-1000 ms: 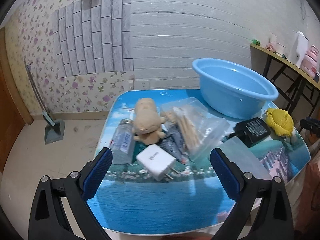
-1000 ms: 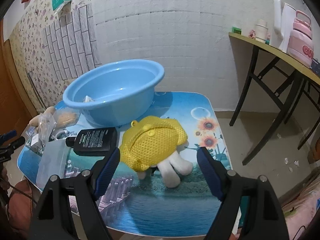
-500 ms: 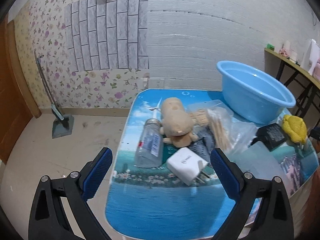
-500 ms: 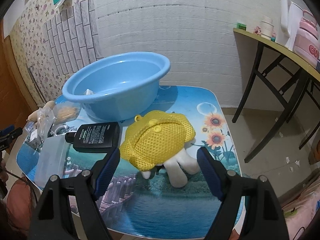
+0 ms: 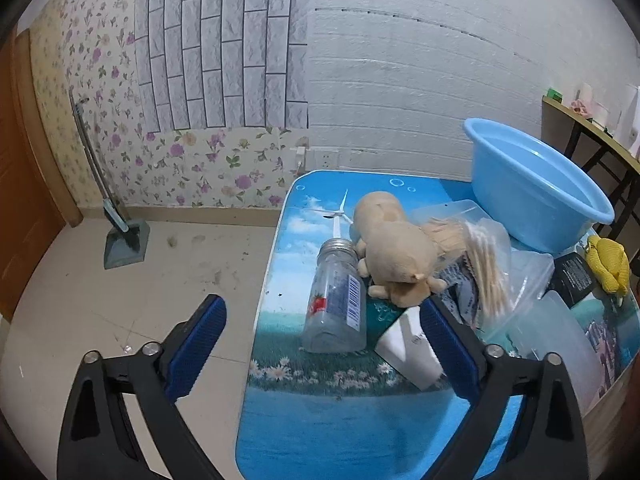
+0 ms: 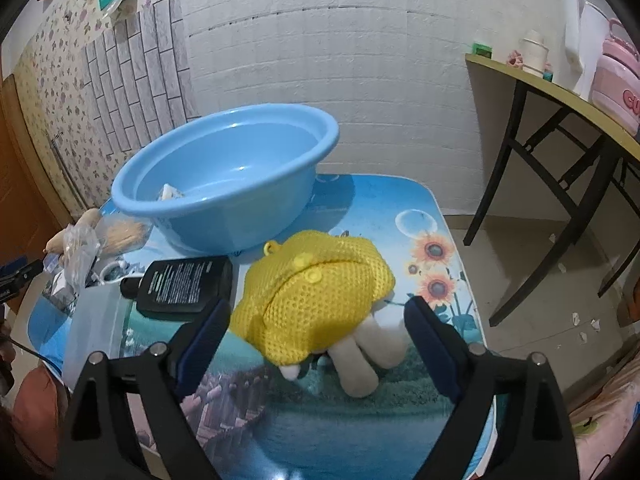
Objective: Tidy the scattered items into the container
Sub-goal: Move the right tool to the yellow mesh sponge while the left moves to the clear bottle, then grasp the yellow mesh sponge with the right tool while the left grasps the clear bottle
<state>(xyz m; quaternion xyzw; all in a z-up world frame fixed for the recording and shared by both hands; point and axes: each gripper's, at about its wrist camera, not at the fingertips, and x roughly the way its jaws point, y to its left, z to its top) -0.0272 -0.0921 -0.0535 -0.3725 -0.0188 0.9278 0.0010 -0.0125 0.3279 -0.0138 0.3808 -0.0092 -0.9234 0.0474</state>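
Both grippers spread wide, empty — right gripper [image 6: 316, 320] straddles yellow mesh toy [image 6: 316, 300]; left gripper [image 5: 324, 320] behind clear bottle [image 5: 338, 300], white charger [image 5: 412, 348] probably touching its right finger.

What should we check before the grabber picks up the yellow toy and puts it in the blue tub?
1. Right gripper open, holding nothing: ok.
2. Yellow toy between its fingers: ok, though not yet gripped.
3. Black bottle clear of the toy: cannot tell, they sit very close.
4. Blue tub has room: ok, only one small pale item inside.
5. Left gripper out of the way: ok, open near the clear bottle.
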